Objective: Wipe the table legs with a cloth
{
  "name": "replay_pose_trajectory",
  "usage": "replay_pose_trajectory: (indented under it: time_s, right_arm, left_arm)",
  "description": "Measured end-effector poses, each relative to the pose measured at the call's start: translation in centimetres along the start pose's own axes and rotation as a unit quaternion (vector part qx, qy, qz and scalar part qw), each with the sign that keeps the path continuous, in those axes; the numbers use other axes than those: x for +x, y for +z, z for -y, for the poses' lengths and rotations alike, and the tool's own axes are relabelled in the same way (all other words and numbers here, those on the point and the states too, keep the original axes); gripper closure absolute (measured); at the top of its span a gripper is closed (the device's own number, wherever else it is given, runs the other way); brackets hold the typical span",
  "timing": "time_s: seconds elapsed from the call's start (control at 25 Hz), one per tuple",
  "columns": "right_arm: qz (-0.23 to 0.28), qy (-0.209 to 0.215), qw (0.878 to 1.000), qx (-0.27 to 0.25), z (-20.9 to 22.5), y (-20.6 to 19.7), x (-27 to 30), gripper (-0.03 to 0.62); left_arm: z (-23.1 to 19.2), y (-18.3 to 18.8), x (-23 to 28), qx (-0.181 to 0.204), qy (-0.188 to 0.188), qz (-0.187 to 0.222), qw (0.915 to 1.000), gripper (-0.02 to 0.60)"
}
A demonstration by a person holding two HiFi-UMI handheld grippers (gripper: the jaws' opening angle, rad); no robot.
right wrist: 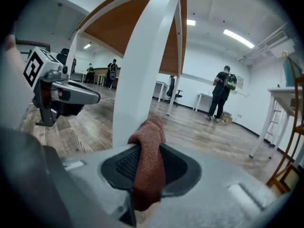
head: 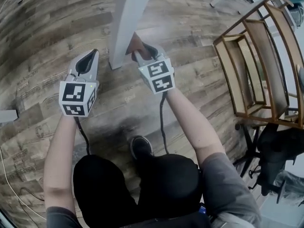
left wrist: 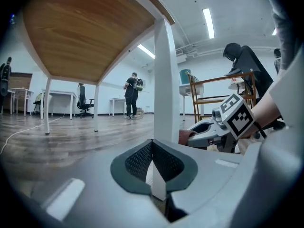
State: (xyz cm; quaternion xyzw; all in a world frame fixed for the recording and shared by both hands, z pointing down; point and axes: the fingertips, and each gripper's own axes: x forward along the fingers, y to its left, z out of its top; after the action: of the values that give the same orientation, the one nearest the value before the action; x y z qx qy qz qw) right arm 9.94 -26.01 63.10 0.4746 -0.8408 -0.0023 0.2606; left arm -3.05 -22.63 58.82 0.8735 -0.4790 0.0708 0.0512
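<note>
A white table leg (head: 127, 23) stands on the wood floor, also seen as a white table leg (right wrist: 142, 75) and as a white table leg (left wrist: 166, 80). My right gripper (head: 138, 51) is shut on a reddish-brown cloth (right wrist: 148, 163) and presses it against the lower part of the leg; the cloth (head: 135, 44) shows beside the leg's right side. My left gripper (head: 86, 61) hovers just left of the leg's foot, jaws closed together with nothing between them. In the left gripper view the right gripper (left wrist: 211, 132) and the cloth (left wrist: 186, 136) appear behind the leg.
A wooden shelf frame (head: 259, 56) lies at the right, with a black office chair (head: 270, 156) below it. A white cable (head: 9, 175) runs along the floor at the left. My shoe (head: 140, 146) rests below the grippers. People stand far off in the room (right wrist: 221, 94).
</note>
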Motion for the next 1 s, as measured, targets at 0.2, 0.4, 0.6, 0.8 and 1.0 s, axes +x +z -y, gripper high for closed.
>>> replay_pose_trajectory:
  time_s: [0.2,0.4,0.6,0.8,1.0]
  right_arm:
    - [-0.044,0.012,0.999,0.015,-1.8,-4.2,2.3,0.511]
    - [-0.078,0.033,0.996,0.017,-3.7,-7.8,3.4,0.511]
    - [-0.106,0.039,0.993,0.027,-4.5,-10.4,4.2,0.510]
    - [-0.067,0.011,0.998,-0.005,-2.5,-8.3,2.9,0.510]
    - [0.045,-0.010,0.997,-0.057,1.4,1.8,-0.7,0.510]
  left_arm:
    - [0.9,-3.9,0.4,-0.006,-0.006,-0.034,0.9994,0.563]
    - [1.4,-6.7,0.7,-0.010,-0.010,-0.065,0.9978,0.563]
    - [1.6,-7.6,0.9,-0.019,-0.011,-0.078,0.9967,0.563]
    - [0.8,-5.3,0.8,0.005,0.002,-0.062,0.9980,0.563]
    - [-1.8,2.1,-0.5,0.030,0.026,-0.011,0.9991,0.563]
